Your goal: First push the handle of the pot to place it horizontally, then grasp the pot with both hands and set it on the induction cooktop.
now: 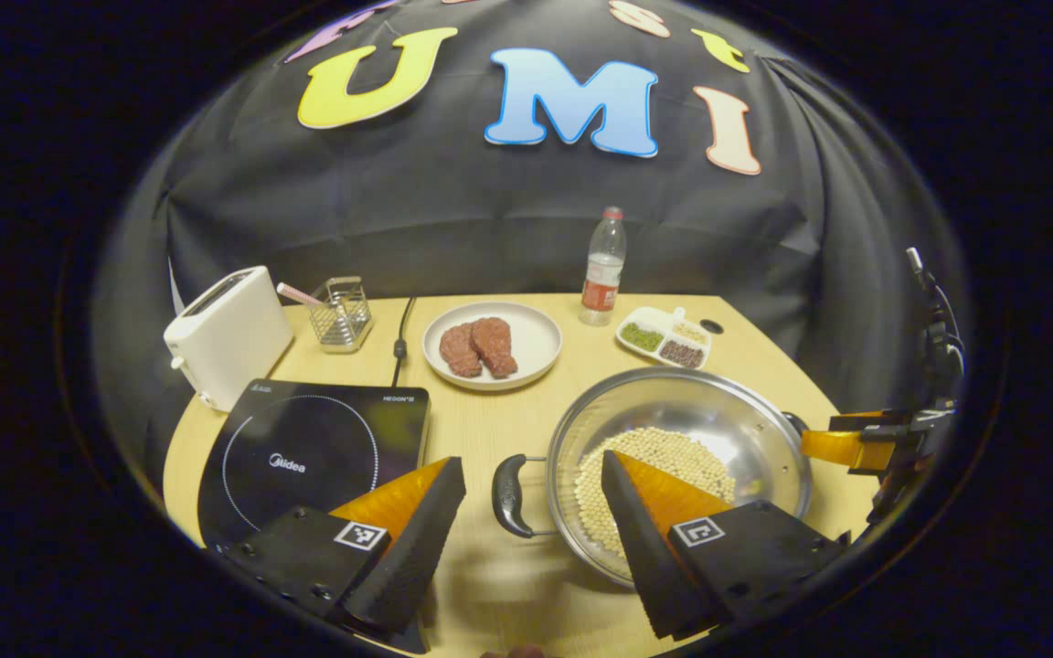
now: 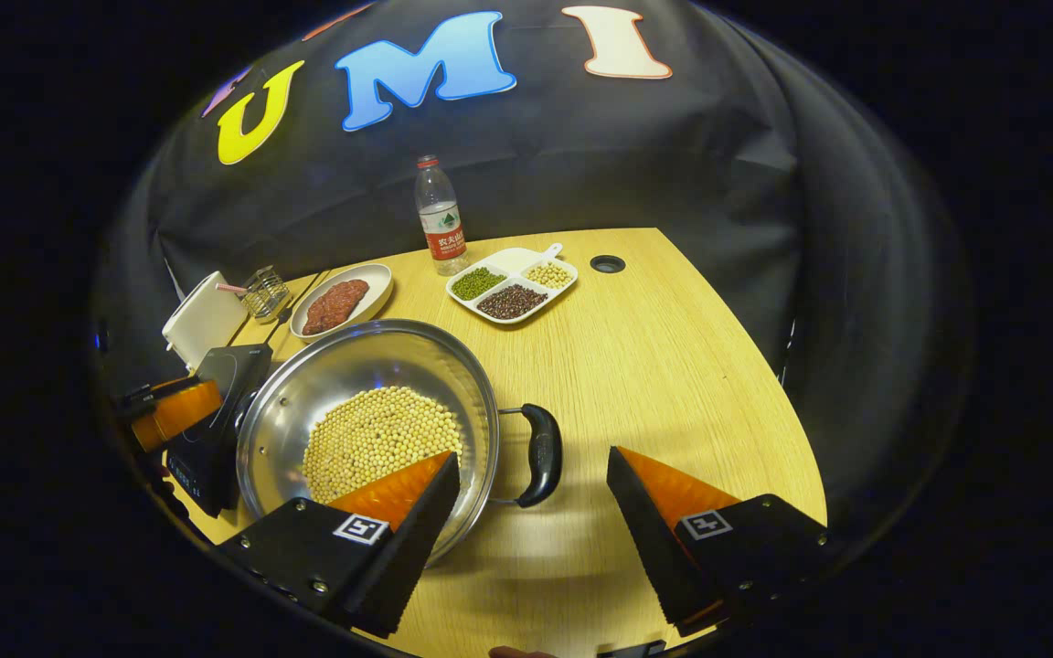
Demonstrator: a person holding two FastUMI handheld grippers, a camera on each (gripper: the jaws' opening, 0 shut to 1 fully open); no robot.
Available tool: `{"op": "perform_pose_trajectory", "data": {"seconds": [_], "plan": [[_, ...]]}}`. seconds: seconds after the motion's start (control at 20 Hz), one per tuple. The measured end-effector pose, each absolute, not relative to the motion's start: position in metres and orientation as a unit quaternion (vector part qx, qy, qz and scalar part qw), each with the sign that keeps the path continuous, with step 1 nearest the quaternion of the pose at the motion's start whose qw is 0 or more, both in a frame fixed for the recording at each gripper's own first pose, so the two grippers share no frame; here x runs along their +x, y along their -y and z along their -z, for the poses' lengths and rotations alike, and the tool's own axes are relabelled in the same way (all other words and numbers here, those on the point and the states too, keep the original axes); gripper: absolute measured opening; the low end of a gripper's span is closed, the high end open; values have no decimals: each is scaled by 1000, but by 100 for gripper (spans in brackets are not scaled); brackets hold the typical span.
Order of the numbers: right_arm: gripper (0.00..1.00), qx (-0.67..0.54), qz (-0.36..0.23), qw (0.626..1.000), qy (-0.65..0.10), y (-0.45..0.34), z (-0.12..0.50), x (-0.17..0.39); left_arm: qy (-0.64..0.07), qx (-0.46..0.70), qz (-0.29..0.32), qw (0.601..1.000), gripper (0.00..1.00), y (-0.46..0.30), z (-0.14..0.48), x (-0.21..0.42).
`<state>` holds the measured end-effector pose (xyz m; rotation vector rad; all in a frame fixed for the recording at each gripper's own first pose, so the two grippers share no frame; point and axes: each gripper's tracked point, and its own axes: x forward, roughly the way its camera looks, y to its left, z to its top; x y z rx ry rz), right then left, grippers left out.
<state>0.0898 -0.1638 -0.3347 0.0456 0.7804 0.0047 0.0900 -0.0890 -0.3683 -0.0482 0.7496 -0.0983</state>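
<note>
Table [image 2: 673, 366]: you've got light wood.
On it: pot [image 1: 682, 457], cooktop [image 1: 307, 448], toaster [image 1: 225, 334], plate [image 1: 536, 343], bottle [image 1: 603, 270], divided dish [image 2: 513, 283], wire rack [image 1: 342, 315].

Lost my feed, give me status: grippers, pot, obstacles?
Left gripper open astride a pot handle; right gripper likewise. Steel pot of soybeans on table, beside black induction cooktop. Path unobstructed.

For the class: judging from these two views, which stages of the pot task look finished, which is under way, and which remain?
Looks done: the pot sits with its handles pointing sideways, left and right. In hand: the left hand-held gripper and right hand-held gripper each stand open astride a handle, neither closed yet. Left: closing on both handles, lifting, and setting the pot of beans on the induction cooktop, which is bare; the pot stands on the table.
</note>
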Motion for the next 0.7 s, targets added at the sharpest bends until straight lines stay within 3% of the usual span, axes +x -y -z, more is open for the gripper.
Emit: {"op": "perform_pose_trajectory", "data": {"seconds": [0.4, 0.5, 0.55, 0.7], "plan": [[97, 21, 7, 918, -395, 165, 369, 112, -416, -23, 46, 908, 98, 86, 438, 95], [90, 26, 4, 918, -396, 163, 372, 116, -418, -24, 48, 907, 98, 89, 442, 98], [88, 31, -4, 917, -397, 158, 371, 115, -418, -28, 54, 906, 92, 94, 442, 99], [63, 22, -5, 916, -401, 154, 374, 117, -419, -18, 64, 906, 77, 97, 444, 104]]}}
